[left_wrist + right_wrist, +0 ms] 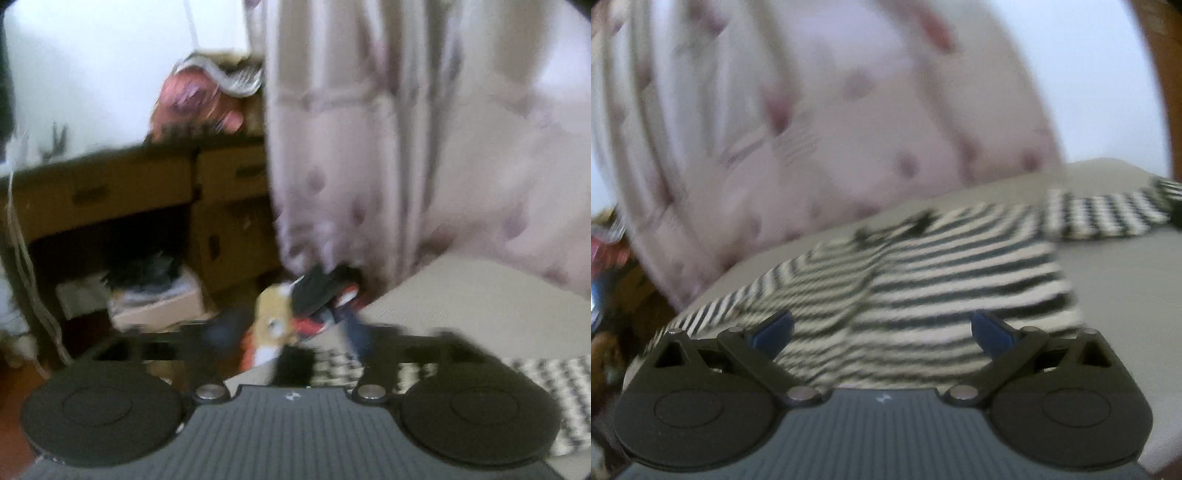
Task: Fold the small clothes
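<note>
Pale grey worktop (pixel 1126 280) carries a black-and-white striped garment (pixel 923 280), lying mostly flat with one fold ridge and a sleeve trailing toward the far right edge. Bare surface lies to its right. Right gripper (pixel 882 332) hovers over its near hem, fingers (pixel 991 332) spread wide. Left gripper (pixel 291 343) is too blurred to judge; a pink curtain (pixel 369 147) hangs behind.

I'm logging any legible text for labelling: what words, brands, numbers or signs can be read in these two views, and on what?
No text can be read in either view.
Left gripper body: a small white mark, too blurred to read.
Right gripper body: the same small white mark, also unreadable.
Cardboard boxes: no legible print; blurred.
Striped garment: black and white stripes only, no lettering visible.
</note>
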